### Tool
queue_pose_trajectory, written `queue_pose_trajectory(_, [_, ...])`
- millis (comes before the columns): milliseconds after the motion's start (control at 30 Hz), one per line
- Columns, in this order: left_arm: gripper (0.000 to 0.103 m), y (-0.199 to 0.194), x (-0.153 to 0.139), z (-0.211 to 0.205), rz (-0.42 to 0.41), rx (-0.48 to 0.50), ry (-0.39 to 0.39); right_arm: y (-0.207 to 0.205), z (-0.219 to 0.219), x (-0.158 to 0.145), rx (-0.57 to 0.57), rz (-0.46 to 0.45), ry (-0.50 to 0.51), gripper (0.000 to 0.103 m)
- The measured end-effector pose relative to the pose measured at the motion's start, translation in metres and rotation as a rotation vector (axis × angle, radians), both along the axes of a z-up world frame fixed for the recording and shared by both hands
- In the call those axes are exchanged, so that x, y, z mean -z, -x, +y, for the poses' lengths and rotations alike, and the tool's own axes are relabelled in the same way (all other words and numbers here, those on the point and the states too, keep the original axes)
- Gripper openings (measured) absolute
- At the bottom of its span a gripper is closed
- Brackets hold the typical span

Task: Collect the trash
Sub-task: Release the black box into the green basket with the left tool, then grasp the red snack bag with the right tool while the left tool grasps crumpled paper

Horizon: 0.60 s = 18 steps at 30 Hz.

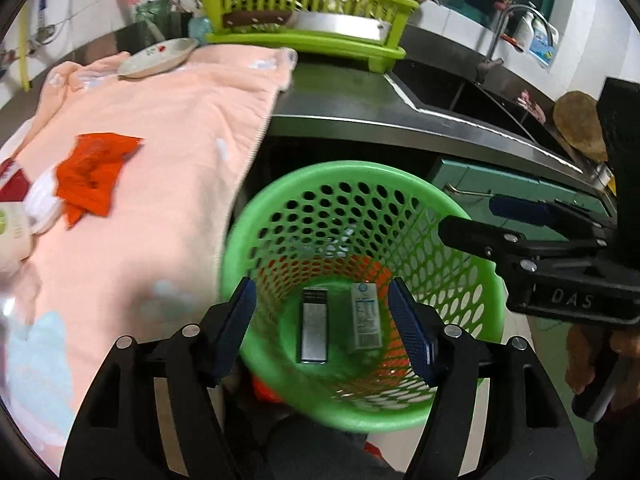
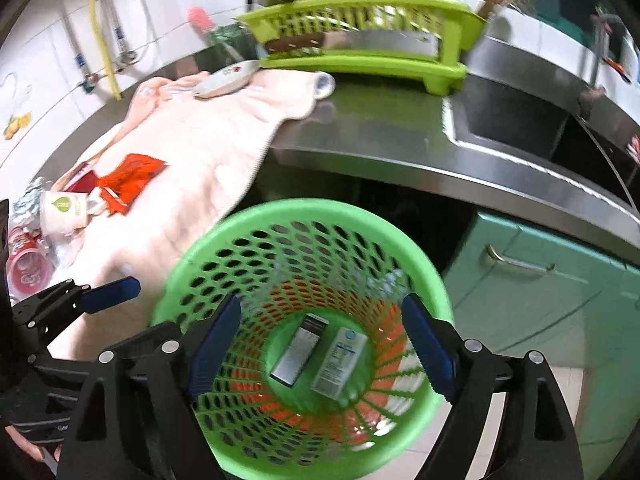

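Left wrist view: the left claw (image 1: 322, 320) is wide open and empty, above the green basket (image 1: 472, 280), where two small boxes (image 1: 314, 330) lie. Right wrist view: the right claw (image 2: 320, 354) is open too, empty, over the same boxes (image 2: 340, 362).

Waste basket (image 1: 460, 216): green perforated plastic, smooth, slight sheen. Two cartons in it: one (image 1: 314, 328) silvery, foil-like; one (image 1: 366, 320) printed coated paper. Surface (image 1: 360, 100): brushed stainless steel, dull reflective. Towel (image 1: 180, 120): peach cloth, soft, matt nap. Wrapper (image 1: 94, 168): orange crinkled film. Dish rack (image 1: 304, 12): lime plastic, glossy. Plate (image 1: 156, 58): glazed ceramic. Cabinet door (image 2: 560, 300): teal, painted, semi-gloss; metal handle (image 2: 518, 262).
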<state>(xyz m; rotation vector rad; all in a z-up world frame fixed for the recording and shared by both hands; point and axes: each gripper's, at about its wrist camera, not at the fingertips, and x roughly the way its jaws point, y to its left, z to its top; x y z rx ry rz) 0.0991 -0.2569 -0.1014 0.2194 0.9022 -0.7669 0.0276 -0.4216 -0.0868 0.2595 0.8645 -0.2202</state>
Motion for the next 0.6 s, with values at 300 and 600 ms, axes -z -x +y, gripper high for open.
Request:
queue_pose_trajectory(300, [0.068, -0.002, -0.024, 0.075, -0.072, -0.133, -0.003, -0.045, 0.056, -0.019, -0.128, -0.021, -0.034, 0.083])
queue_pose_trajectory(600, [0.068, -0.01, -0.044, 0.154, -0.101, -0.298, 0.017, -0.112, 0.113, -0.033, -0.242, -0.017, -0.107, 0.083])
